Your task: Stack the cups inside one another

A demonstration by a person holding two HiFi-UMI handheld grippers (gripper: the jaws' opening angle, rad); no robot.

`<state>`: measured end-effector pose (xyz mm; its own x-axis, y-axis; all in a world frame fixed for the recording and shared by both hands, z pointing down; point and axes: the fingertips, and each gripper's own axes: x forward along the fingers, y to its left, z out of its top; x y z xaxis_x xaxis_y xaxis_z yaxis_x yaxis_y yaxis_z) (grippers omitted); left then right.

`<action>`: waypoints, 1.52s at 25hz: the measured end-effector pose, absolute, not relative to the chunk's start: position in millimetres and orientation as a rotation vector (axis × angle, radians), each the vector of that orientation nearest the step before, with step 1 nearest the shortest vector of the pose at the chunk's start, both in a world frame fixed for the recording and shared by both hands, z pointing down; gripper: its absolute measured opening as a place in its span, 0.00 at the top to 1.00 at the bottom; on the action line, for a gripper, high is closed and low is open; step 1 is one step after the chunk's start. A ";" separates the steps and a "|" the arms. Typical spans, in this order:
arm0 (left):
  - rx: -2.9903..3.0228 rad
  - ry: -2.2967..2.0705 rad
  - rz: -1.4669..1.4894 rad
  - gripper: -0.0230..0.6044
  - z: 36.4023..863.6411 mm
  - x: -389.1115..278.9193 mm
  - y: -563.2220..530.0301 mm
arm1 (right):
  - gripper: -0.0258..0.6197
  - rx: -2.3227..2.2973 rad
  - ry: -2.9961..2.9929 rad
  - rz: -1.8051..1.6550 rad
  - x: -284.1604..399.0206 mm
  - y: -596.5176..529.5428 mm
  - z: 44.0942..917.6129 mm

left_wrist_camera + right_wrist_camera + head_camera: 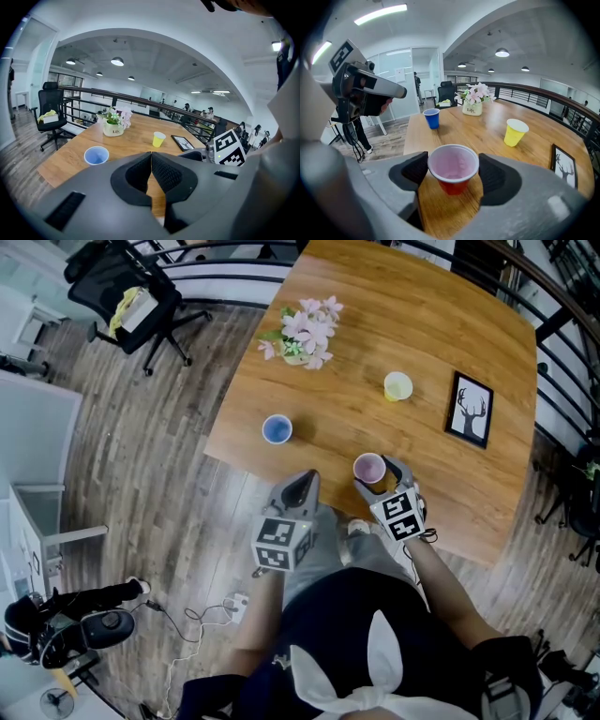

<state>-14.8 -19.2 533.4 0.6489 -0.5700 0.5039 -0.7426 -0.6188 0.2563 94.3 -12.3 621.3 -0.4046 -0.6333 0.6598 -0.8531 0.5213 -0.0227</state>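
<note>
A red cup [453,168] with a pale inside stands upright near the table's front edge [368,468]. My right gripper [453,174] is shut on it, one pad against each side of its rim. A blue cup [277,429] stands upright by the left front edge of the table, also seen in the left gripper view [96,155]. A yellow cup [397,386] stands further back, towards the right. My left gripper [302,482] hangs just off the table's front edge, shut with nothing between its pads [151,161].
A flower pot [305,334] stands at the back left of the wooden table [450,324], and a framed deer picture [471,409] lies at the right. An office chair [131,296] and floor cables [202,615] are to the left, off the table.
</note>
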 end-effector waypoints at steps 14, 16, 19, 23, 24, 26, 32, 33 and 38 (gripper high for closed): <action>2.446 -1.062 0.469 0.93 513.3 -19.1 -26.2 | 0.44 1.296 -2.295 0.296 85.6 -45.4 528.4; 2.455 -1.070 0.458 0.93 508.6 -21.4 -27.9 | 0.44 1.318 -2.316 0.260 84.8 -50.5 509.7; 2.468 -1.084 0.438 0.93 500.2 -25.8 -30.8 | 0.44 1.351 -2.362 0.201 79.9 -57.1 477.6; 2.473 -1.100 0.419 0.93 492.0 -33.0 -31.2 | 0.44 1.374 -2.409 0.145 71.8 -56.6 443.3; 2.477 -1.103 0.411 0.93 490.1 -34.7 -31.3 | 0.44 1.376 -2.421 0.132 69.3 -55.9 436.6; 2.478 -1.113 0.400 0.93 488.0 -38.8 -31.6 | 0.44 1.376 -2.441 0.108 63.9 -54.8 426.0; 2.468 -1.128 0.396 0.93 487.0 -48.9 -26.8 | 0.45 1.363 -2.462 0.078 51.4 -48.0 416.3; 2.469 -1.131 0.393 0.93 485.9 -50.1 -26.9 | 0.45 1.361 -2.464 0.077 50.0 -47.8 415.8; 2.456 -1.149 0.385 0.93 487.5 -59.4 -27.5 | 0.45 1.346 -2.471 0.081 41.6 -49.6 419.0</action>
<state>-59.4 -27.5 487.5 0.6242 -0.6673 0.4064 -0.7774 -0.5822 0.2381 41.6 -49.6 419.0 -0.5022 -0.8080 0.3081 -0.8264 0.5534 0.1042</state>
